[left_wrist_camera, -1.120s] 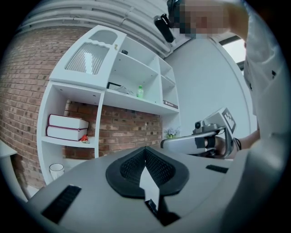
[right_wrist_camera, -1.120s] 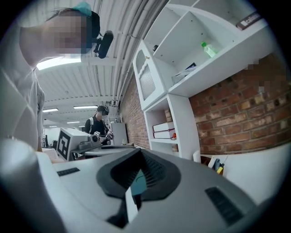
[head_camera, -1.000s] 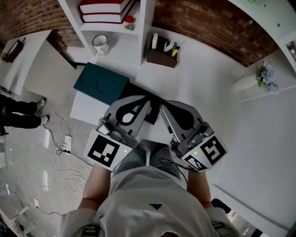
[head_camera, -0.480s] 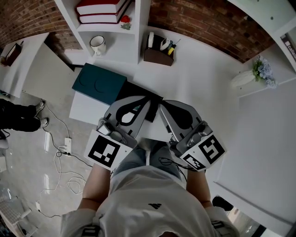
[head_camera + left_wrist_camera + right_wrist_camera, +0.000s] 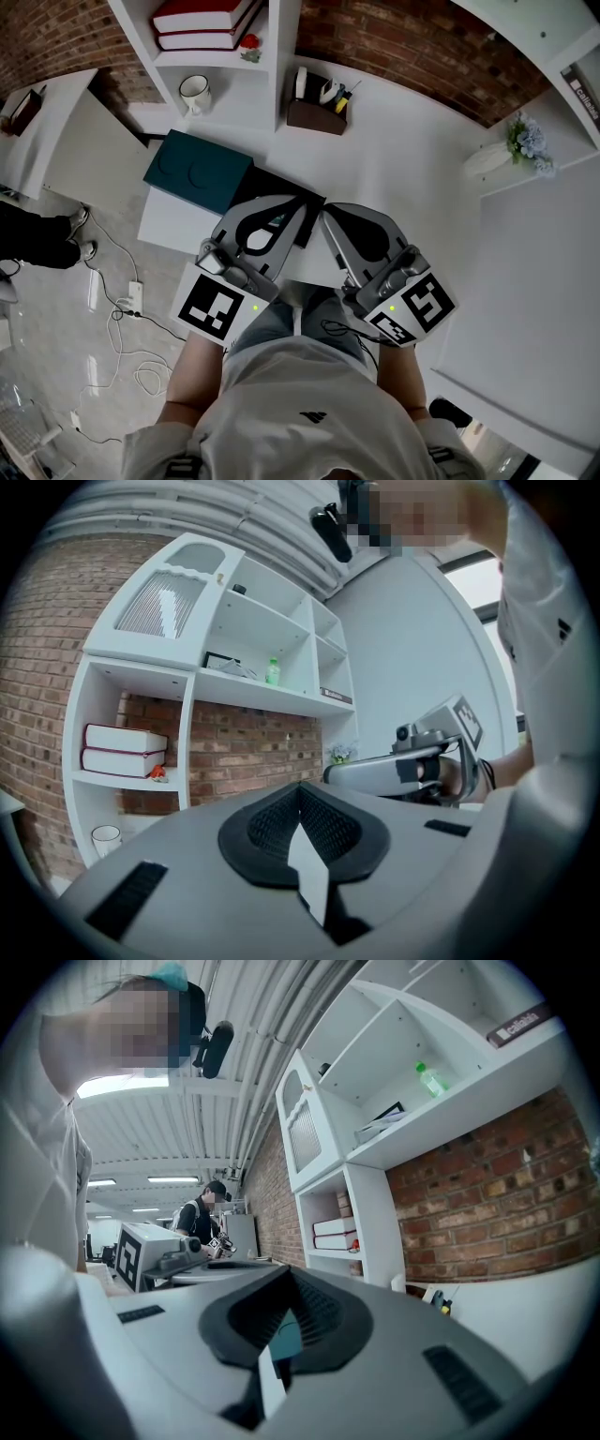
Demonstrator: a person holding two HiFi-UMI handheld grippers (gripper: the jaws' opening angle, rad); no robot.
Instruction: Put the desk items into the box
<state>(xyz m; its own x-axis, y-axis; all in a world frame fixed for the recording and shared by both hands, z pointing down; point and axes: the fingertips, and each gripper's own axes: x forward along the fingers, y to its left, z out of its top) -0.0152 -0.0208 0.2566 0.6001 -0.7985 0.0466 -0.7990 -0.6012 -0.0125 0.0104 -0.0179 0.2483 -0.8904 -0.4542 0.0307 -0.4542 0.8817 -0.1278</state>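
Both grippers are held side by side close to my body, above the near edge of the white desk (image 5: 412, 178). My left gripper (image 5: 306, 200) is shut with nothing in it, and its jaws meet at the tip in the left gripper view (image 5: 302, 785). My right gripper (image 5: 324, 217) is also shut and empty (image 5: 286, 1271). Under their tips lies a black box (image 5: 267, 187). A teal lid (image 5: 197, 172) lies to its left. A brown organizer (image 5: 316, 114) with small desk items stands at the back of the desk.
A white mug (image 5: 194, 91) and red books (image 5: 202, 14) sit in the white shelf unit at the back. A vase of flowers (image 5: 525, 145) stands far right. Cables (image 5: 127, 309) lie on the floor at left, where another person's legs (image 5: 37, 239) show.
Both grippers stay in the same place and shut. The head view has shifted slightly, so the desk things sit a little higher and further left.
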